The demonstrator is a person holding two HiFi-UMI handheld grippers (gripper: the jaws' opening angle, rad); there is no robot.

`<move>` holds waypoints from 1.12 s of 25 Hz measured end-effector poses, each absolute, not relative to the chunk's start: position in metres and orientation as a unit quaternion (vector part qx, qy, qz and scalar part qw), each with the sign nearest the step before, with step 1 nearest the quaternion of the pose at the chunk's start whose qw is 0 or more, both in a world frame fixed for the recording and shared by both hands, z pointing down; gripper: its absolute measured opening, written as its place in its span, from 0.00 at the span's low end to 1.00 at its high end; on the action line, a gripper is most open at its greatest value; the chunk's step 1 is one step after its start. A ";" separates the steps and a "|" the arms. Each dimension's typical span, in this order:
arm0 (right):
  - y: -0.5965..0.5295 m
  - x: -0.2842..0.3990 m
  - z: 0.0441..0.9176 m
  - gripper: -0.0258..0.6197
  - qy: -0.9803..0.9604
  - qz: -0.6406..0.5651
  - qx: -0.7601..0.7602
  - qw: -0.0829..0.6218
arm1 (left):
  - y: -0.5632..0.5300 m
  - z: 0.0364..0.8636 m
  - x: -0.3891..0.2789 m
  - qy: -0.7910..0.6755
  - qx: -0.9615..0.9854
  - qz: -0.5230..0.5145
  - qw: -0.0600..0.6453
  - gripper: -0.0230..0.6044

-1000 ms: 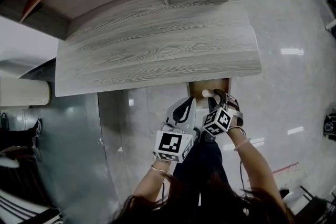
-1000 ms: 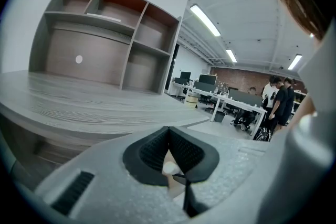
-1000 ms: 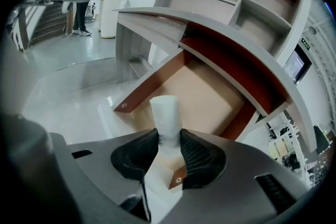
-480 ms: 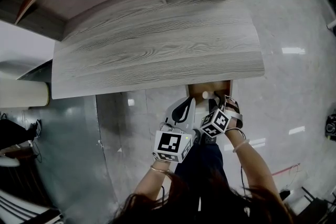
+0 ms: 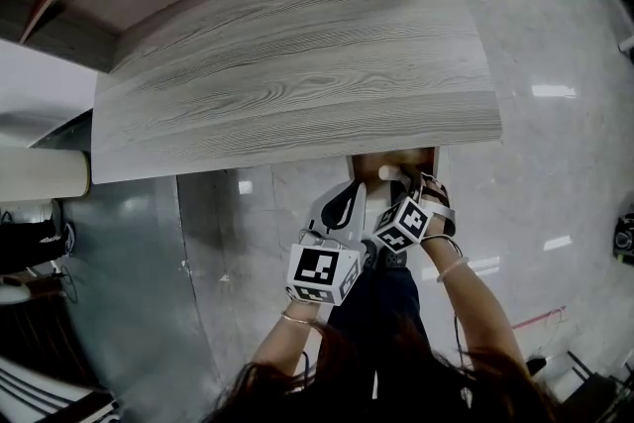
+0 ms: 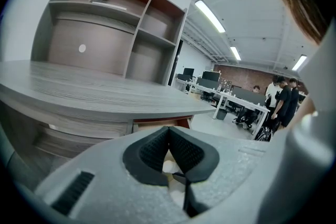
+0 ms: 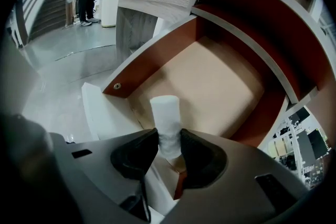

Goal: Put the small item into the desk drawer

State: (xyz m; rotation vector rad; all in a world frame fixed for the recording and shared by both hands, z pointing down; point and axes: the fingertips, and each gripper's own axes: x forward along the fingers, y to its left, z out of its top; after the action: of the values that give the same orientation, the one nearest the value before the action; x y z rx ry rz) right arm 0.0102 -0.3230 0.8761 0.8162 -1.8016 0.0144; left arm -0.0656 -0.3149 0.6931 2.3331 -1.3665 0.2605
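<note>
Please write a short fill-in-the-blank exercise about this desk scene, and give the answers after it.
1. The right gripper holds a small ____ cylinder.
2. The desk drawer beneath it is ____.
3. The left gripper holds ____.
Answers: white; open; nothing.

Drawer (image 5: 411,160) largely hidden beneath desktop (image 5: 297,84)
</note>
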 end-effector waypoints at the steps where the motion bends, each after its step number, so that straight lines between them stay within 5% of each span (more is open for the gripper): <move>1: -0.323 0.010 0.877 0.23 -0.761 0.007 0.344 0.550 | -0.315 0.694 -0.065 -0.492 0.839 0.094 0.212 0.06; 28: -0.323 0.010 0.840 0.28 -0.780 0.049 0.375 0.498 | -0.311 0.675 -0.064 -0.501 0.833 0.107 0.209 0.06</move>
State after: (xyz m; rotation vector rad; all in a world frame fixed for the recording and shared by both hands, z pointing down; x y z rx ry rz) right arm 0.0101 -0.3230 0.8403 0.9074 -1.8890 0.1179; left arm -0.0642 -0.3111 0.6753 2.3179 -1.3943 0.2966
